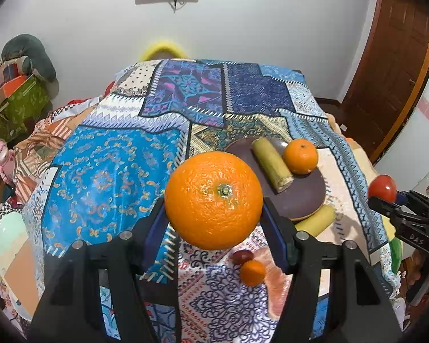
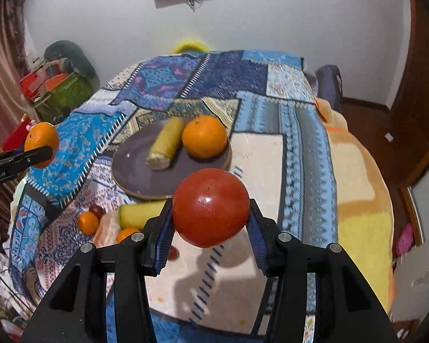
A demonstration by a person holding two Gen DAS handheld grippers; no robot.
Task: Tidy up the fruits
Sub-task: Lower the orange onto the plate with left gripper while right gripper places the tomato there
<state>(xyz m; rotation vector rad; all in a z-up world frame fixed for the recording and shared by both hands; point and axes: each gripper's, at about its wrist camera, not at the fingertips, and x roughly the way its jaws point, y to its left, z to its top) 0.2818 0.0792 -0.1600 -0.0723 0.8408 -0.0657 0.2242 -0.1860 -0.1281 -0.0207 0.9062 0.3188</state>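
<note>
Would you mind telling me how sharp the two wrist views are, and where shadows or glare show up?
Left wrist view: the large orange in the left gripper is crisp, with strong fisheye bending at the edges. Right wrist view: the red tomato in the right gripper carries small glare spots, the plate behind looks slightly soft, and a dark shadow falls on the cloth below.

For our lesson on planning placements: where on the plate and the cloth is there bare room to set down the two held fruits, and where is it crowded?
Free: the near-left part of the purple plate, in front of the yellowish piece and the small orange; also the pale cloth patch right of the plate. Crowded: the cloth below the plate's near rim, where small fruits cluster.
</note>
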